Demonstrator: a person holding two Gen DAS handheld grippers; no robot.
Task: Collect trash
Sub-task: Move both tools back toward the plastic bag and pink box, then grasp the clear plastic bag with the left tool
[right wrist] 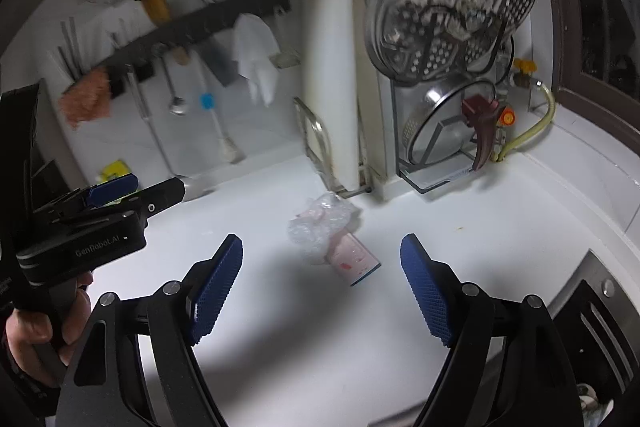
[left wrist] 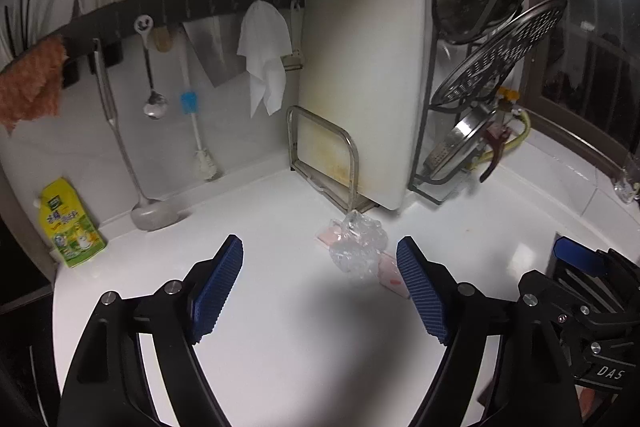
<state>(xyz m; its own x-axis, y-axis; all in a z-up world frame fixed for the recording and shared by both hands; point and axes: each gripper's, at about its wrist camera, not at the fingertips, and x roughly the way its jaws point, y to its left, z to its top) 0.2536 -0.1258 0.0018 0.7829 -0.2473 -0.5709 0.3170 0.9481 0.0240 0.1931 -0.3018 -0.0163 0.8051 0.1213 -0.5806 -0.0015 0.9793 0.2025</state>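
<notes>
A crumpled clear plastic wrap (left wrist: pixel 356 247) lies on the white counter (left wrist: pixel 280 327) on top of a small pink and white carton (left wrist: pixel 390 273). My left gripper (left wrist: pixel 320 291) is open and empty, just short of the trash, with its right pad beside the carton. In the right wrist view the wrap (right wrist: pixel 320 223) and the carton (right wrist: pixel 356 259) lie ahead of my right gripper (right wrist: pixel 322 291), which is open and empty. The left gripper (right wrist: pixel 116 195) shows at the left of that view, and the right gripper's tip (left wrist: pixel 576 259) at the right of the left wrist view.
A white cutting board (left wrist: pixel 360 87) stands in a metal rack (left wrist: pixel 324 151) behind the trash. A pot-lid rack (left wrist: pixel 480 67) stands to the right. Utensils and a white cloth (left wrist: pixel 264 55) hang on a dark wall rail. A yellow-green pouch (left wrist: pixel 70 223) stands at the left.
</notes>
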